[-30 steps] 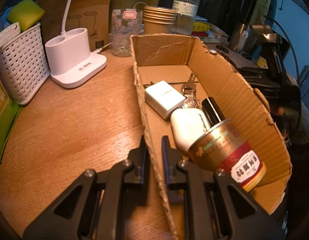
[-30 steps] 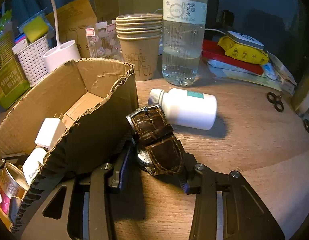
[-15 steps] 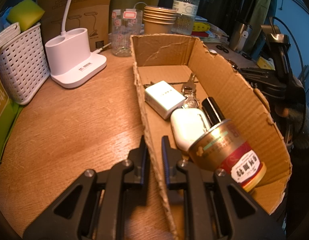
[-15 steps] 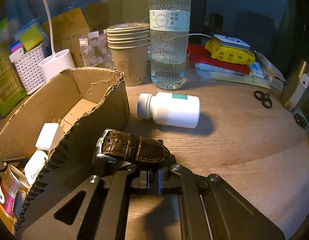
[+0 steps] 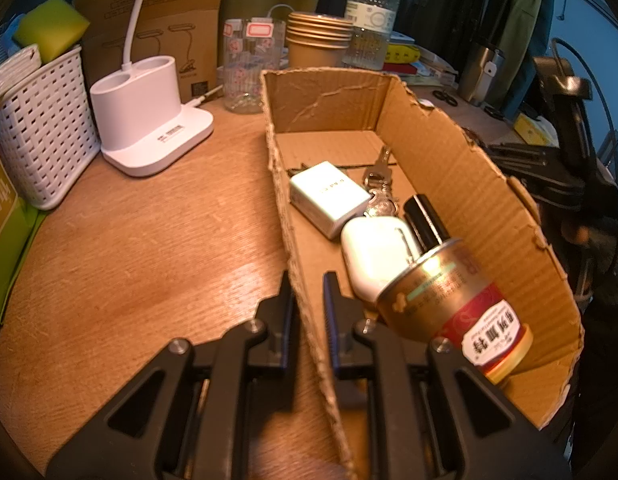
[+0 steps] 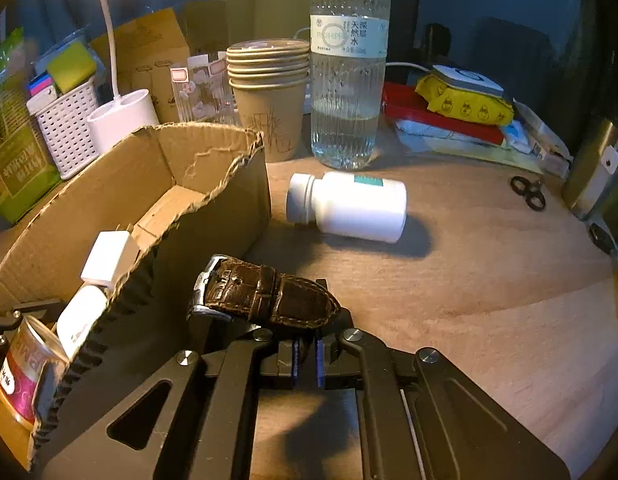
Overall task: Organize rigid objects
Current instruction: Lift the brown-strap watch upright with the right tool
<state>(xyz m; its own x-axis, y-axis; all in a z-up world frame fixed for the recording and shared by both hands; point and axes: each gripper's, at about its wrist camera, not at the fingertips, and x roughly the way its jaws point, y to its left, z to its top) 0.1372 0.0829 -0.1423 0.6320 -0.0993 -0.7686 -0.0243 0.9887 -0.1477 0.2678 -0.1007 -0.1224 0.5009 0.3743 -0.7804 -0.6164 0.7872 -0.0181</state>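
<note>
the left gripper [image 5: 309, 292] was clamped on the near left wall of the cardboard box [image 5: 461, 168], one of the jaws outside the wall and one inside, so the box was held steady on the desk [image 5: 149, 240]. the right gripper [image 6: 307, 354] was closed on a brown leather watch [image 6: 265, 294], pinched by the strap at its near end, with the buckle end sticking out toward the outer face of the box's right wall. the watch was held just outside that wall, not yet over the opening.

inside the box, a white charger [image 5: 329, 198], a bunch of keys [image 5: 379, 184], a white case [image 5: 375, 252], a black stick [image 5: 425, 220] and a gold tin [image 5: 453, 300] were packed along the near half; the far end of the floor was bare. a white pill bottle [image 6: 349, 206] was lying on its side on the desk beyond the box's far right corner, in front of a water bottle [image 6: 349, 80] and a stack of paper cups [image 6: 269, 88].

several risks can be judged from here. the strap was gripped at one end only, so the heavier part of the watch could swing or slip out when lifted. the torn right wall stood between the watch and the opening, and the buckle could catch on its ragged edge if the lift were too low. a drop onto the crowded near end could leave the watch perched on the tin. if the left clamp were loosened early, the light box could be pushed across the desk.
</note>
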